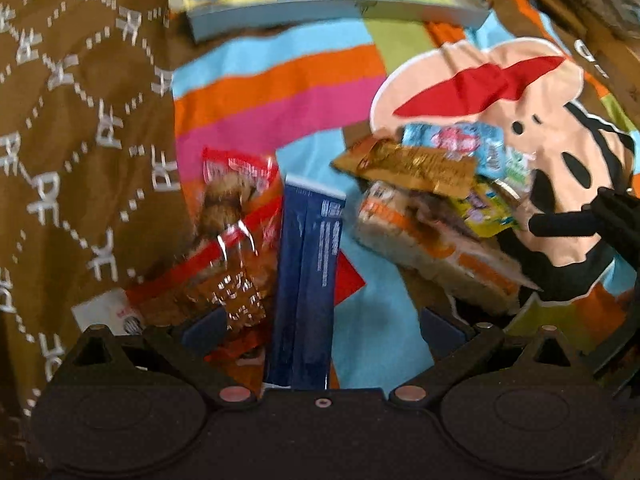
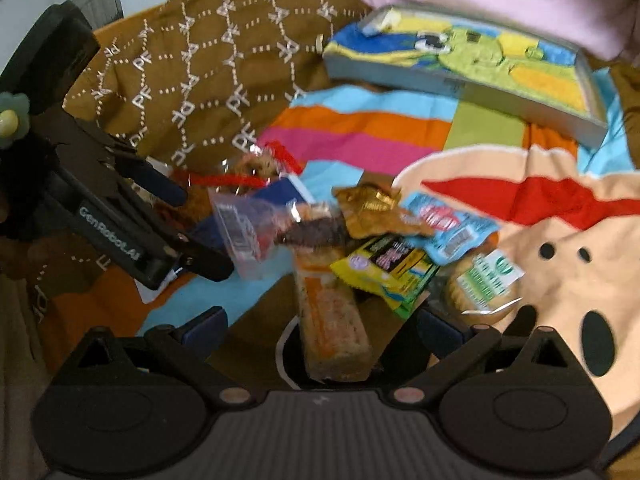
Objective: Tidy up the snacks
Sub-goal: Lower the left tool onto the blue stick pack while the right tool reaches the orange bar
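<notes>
Nearest the left wrist cam: left gripper [image 1: 320,326], jaws spread wide, with a dark blue packet [image 1: 308,280] lying between them, not pinched; its near end is cut off by the gripper body. Just left of it, a red and clear cookie wrapper [image 1: 236,240], print too blurred to read. Right gripper [image 2: 320,326] also released, jaws straddling an orange and white cereal bar [image 2: 332,320] w/o touching it. Only the right cam shows the pile's far side: gold wrapper [image 2: 372,210], light blue packet [image 2: 452,226], yellow packet [image 2: 388,268], round crackers w/ green label [image 2: 486,280], plus a pink sleeve at top. All sits on a striped cartoon blanket [image 1: 280,80] over brown patterned fabric [image 1: 80,120]; a flat colourful box [image 2: 460,60] lies beyond.
</notes>
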`<state>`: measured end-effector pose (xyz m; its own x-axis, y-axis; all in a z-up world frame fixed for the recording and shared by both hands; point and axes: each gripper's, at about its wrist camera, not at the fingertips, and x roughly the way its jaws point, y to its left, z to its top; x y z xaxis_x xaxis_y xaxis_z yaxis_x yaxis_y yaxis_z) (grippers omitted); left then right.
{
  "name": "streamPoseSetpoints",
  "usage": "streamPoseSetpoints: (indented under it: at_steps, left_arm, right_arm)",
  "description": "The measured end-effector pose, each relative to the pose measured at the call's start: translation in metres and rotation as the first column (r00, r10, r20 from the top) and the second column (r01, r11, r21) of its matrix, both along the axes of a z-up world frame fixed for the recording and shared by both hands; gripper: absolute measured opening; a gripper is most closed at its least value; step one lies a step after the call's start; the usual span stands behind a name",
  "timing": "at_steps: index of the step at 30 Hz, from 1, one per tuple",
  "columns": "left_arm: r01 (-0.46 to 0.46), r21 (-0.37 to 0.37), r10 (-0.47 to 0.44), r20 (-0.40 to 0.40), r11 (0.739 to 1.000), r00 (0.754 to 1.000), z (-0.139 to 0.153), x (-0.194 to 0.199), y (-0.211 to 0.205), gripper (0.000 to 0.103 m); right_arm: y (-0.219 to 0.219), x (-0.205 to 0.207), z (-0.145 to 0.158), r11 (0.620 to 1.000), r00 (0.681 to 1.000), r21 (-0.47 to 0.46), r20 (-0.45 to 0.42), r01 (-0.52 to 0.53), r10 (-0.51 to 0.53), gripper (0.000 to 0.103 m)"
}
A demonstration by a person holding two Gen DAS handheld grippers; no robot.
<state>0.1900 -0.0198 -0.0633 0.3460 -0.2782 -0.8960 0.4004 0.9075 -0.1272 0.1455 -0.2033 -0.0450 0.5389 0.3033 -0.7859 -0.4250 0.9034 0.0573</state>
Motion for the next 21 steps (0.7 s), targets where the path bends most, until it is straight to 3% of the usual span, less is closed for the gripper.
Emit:
streamPoseSetpoints:
  at_steps: [7,9,13,16,19,21]
  left_arm:
    - [0.025,0.003,-0.025,0.017,1.000,1.000,-0.001,0.001,-0.001,0.101]
    - [0.037,-0.002,-0.036,0.012,0.999,0.999,0.000,0.000,-0.001,0.094]
    - [0.056,-0.015,-0.056,0.010,0.998,0.998,0.000,0.000,-0.002,0.089]
    - [0.049,-0.022,-0.049,0.014,0.999,0.999,0.000,0.002,0.001,0.085]
    - [0.038,-0.029,-0.037,0.018,0.999,0.999,0.002,0.003,0.002,0.077]
    - [0.039,-0.034,-0.039,0.014,0.999,0.999,0.002,0.002,0.002,0.065]
  right_arm:
    - [0.000,0.002,-0.012,1.000,1.000,-0.003,-0.015,0.007,-0.007,0.098]
    - [0.000,0.003,-0.013,1.000,0.999,0.006,-0.029,0.014,-0.014,0.093]
    - [-0.001,0.004,-0.016,1.000,0.999,0.027,-0.051,0.012,-0.011,0.083]
    - [0.000,0.004,-0.016,1.000,0.999,0.022,-0.046,0.013,-0.012,0.082]
    - [-0.001,0.005,-0.016,0.999,0.999,0.017,-0.040,0.030,-0.029,0.078]
    - [-0.002,0.006,-0.017,0.999,0.998,0.015,-0.041,0.041,-0.041,0.074]
